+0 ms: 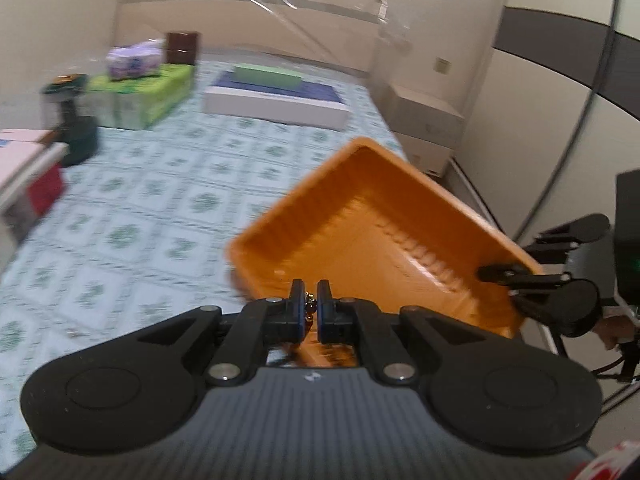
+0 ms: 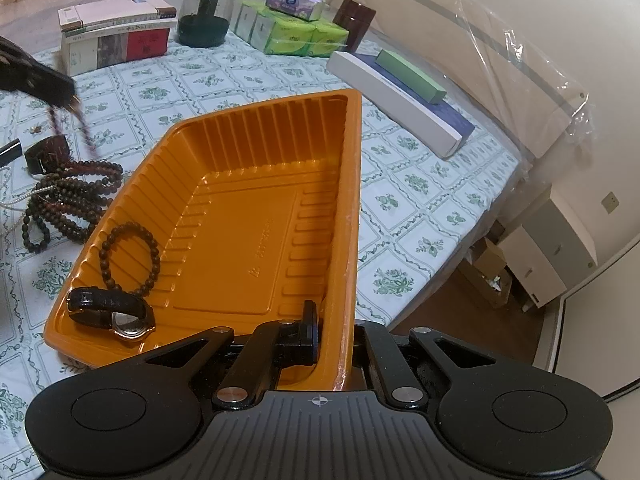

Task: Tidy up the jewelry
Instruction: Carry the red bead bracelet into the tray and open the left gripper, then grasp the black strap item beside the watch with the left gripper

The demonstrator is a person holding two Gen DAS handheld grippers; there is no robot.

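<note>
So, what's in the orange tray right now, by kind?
Beaded bracelet: 1
Wristwatch: 1
Total in the orange tray: 2
The right tool is clamped on the tray's wall. The left tool pinches a beaded strand that is not yet in the tray.

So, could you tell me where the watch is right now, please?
In the right wrist view, the watch lies inside the orange tray, in its near-left corner, just below the bead bracelet.

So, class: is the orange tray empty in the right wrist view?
No, the orange tray already holds a beaded bracelet and a wristwatch near its left end.
</note>
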